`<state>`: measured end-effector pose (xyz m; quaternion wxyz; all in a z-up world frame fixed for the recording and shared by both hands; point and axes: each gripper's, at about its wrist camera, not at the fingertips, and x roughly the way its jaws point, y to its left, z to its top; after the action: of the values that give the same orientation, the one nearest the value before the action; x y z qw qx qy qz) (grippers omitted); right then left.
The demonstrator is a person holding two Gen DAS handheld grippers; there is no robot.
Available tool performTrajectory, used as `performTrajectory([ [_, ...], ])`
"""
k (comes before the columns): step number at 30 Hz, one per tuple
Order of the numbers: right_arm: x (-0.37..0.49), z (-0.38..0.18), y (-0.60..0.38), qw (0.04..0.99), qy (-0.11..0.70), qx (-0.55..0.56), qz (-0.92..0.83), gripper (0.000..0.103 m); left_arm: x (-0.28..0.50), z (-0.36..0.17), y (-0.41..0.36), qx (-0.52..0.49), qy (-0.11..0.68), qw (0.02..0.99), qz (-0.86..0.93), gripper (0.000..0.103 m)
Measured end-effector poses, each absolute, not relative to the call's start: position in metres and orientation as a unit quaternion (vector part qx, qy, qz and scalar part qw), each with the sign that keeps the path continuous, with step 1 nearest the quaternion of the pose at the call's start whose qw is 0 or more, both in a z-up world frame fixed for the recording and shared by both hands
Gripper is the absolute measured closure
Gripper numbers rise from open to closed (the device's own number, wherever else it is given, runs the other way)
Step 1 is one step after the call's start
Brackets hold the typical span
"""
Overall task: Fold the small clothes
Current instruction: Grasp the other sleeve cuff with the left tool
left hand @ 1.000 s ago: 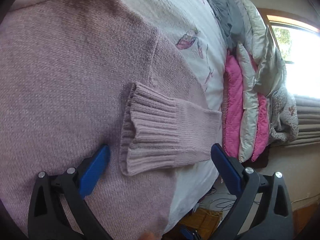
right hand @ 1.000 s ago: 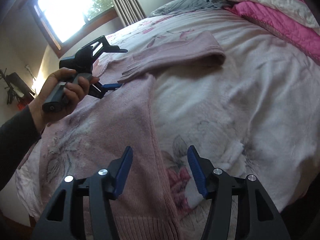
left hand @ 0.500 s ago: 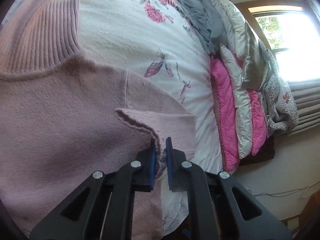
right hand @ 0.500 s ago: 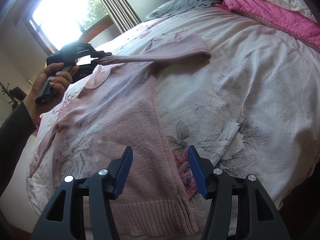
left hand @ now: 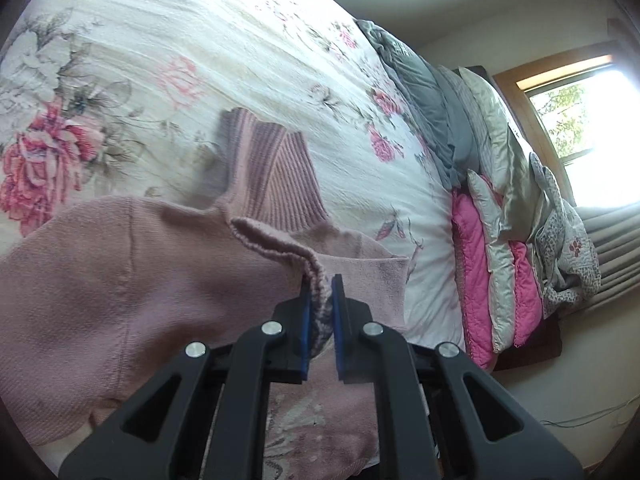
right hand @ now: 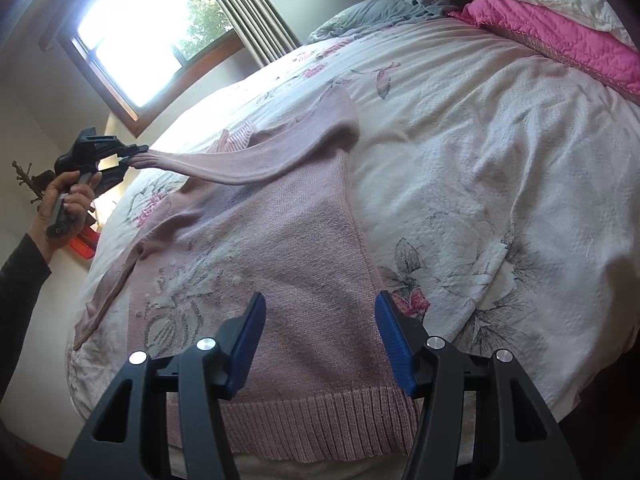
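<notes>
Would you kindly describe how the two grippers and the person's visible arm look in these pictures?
Both grippers, left gripper and right gripper, are matte black plastic frames with triangular cut-outs and round silver screw heads. Their fingers carry ribbed blue pads. The left one has a dark pistol-style handle. The arm wears a dark long sleeve.

The sweater (right hand: 280,248) under the right gripper (right hand: 320,344) is soft pink knit wool, matt and a bit fuzzy, with bumpy ribs along its bottom edge. Its collar (left hand: 276,172), ahead of the left gripper (left hand: 320,312), has thick ribs too. The bedspread (right hand: 500,140) around it is white cloth, crinkly and rough, with printed flowers. Both grippers are black matt plastic with shiny little metal screws and blue ridged pads (right hand: 394,340). Far ahead to the right of the left gripper, the silver pillow (left hand: 500,136) looks smooth and shiny, and the pink quilt (left hand: 476,280) is stitched and puffy.
</notes>
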<state>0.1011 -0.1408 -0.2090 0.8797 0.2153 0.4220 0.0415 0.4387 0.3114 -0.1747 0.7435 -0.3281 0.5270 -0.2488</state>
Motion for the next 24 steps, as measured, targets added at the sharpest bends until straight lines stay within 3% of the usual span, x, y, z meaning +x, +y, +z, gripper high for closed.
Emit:
performTrajectory([
  [10,0.101,-0.211,-0.137,0.876,0.430,0.216,0.038,0.046,0.432,-0.198,0.369,-0.358,0.526,0.741,-0.215,0.096],
  [21,0.106,-0.214,-0.127,0.873,0.436,0.213,0.041,0.046,0.428,-0.280,0.388,-0.360,0.575,0.715,-0.168,0.096],
  [23,0.108,-0.218,-0.128,0.871,0.440,0.217,0.039,0.046,0.426,-0.285,0.389,-0.342,0.582,0.720,-0.159,0.095],
  [24,0.109,-0.220,-0.129,0.869,0.442,0.219,0.039,0.046,0.425,-0.284,0.390,-0.327,0.583,0.728,-0.151,0.090],
])
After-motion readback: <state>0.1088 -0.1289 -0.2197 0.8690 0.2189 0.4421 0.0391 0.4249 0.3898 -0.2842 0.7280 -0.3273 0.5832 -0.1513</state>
